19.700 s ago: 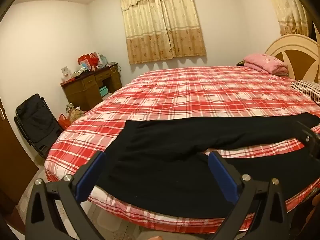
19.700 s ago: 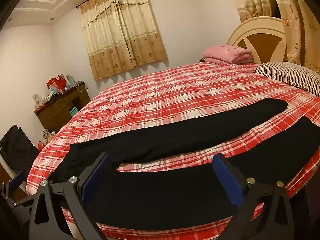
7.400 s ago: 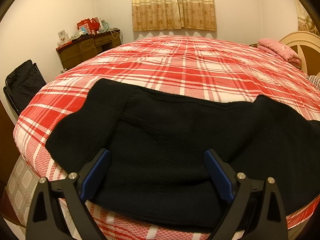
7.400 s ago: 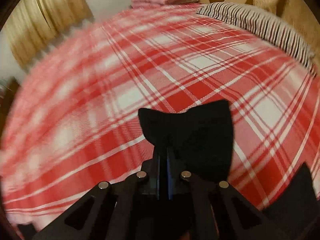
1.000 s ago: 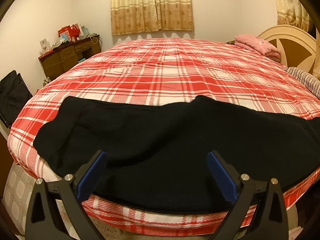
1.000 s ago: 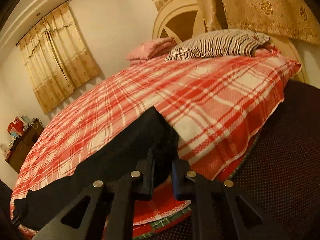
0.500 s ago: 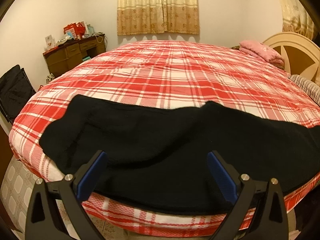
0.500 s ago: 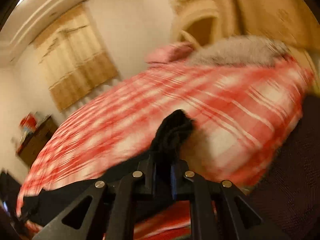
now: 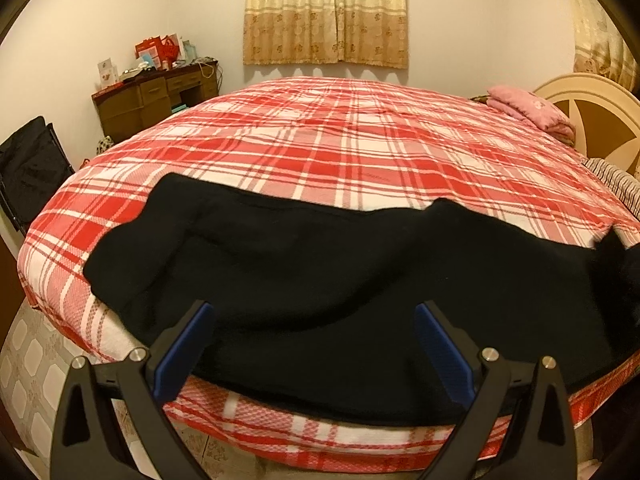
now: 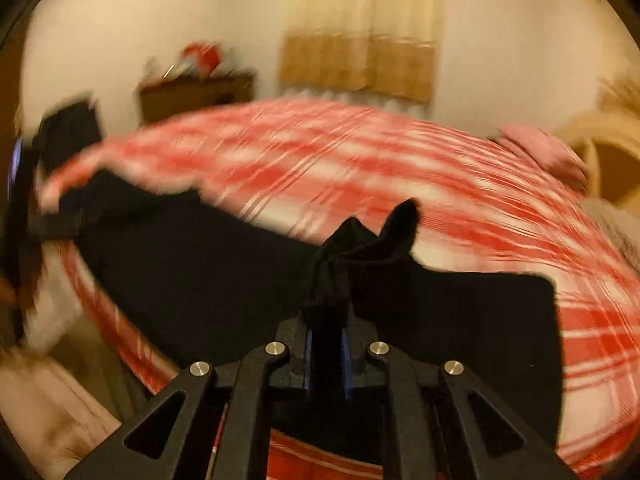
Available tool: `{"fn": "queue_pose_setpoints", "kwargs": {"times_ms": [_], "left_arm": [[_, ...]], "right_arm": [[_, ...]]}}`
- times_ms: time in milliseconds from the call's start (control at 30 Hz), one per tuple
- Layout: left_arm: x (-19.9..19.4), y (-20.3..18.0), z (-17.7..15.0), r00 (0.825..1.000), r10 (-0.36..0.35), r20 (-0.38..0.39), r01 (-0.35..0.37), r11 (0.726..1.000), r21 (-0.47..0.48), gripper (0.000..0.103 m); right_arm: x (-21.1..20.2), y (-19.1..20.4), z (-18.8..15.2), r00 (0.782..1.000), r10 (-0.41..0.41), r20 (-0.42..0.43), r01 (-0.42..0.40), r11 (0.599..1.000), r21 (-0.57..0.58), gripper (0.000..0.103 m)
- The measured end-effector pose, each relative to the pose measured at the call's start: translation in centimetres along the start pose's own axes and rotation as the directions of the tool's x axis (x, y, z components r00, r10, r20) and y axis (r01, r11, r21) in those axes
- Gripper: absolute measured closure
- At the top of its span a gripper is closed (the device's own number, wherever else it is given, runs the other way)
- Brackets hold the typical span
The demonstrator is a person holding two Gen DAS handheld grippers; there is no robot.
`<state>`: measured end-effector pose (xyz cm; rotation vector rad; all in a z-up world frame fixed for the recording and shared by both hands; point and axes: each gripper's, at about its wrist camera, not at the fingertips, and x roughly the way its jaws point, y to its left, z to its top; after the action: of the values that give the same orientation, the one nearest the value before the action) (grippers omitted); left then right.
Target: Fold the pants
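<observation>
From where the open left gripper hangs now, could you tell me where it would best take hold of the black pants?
Probably the waist end of the black pants, at their left edge near the bed's rim. The left gripper hangs open just off that side, so coming in low from the bed's edge suits; the right gripper already pinches the leg end.

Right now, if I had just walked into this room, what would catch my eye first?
Probably the black pants spread across the near edge of the big bed with its red plaid cover. Next, the right gripper, shut on a bunched end of the pants and lifting it, the view blurred by motion. The left gripper hangs open over the near edge, holding nothing.
</observation>
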<state>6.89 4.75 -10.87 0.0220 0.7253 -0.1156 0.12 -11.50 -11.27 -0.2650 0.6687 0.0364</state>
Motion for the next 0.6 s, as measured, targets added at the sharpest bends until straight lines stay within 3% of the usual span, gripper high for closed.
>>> {"fn": "queue_pose_setpoints", "kwargs": {"times_ms": [133, 300, 400, 500, 600], "left_arm": [[0.6, 0.7, -0.2, 1.000, 0.005, -0.016, -0.005, 1.000, -0.021, 0.001], [1.1, 0.9, -0.6, 1.000, 0.007, -0.029, -0.008, 1.000, -0.025, 0.001], [1.0, 0.8, -0.6, 1.000, 0.008, -0.024, -0.009, 1.000, -0.020, 0.001], [0.9, 0.7, -0.6, 1.000, 0.007, -0.022, -0.008, 1.000, -0.019, 0.001], [0.7, 0.8, -0.5, 1.000, 0.009, -0.016, -0.009, 1.000, -0.013, 0.001]], "right_arm": [[1.6, 3.7, -1.1, 0.999, -0.034, -0.004, 0.033, 0.989, -0.141, 0.092], [1.6, 3.9, -0.7, 0.997, -0.072, 0.020, 0.074, 0.985, -0.157, 0.092], [-0.1, 4.3, 0.5, 0.992, -0.081, 0.093, 0.095, 0.983, -0.159, 0.092], [0.2, 5.7, 1.6, 0.990, -0.061, 0.124, 0.085, 0.976, -0.200, 0.092], [1.8, 6.8, 1.3, 0.997, -0.001, 0.077, 0.017, 0.977, -0.211, 0.092]]}}
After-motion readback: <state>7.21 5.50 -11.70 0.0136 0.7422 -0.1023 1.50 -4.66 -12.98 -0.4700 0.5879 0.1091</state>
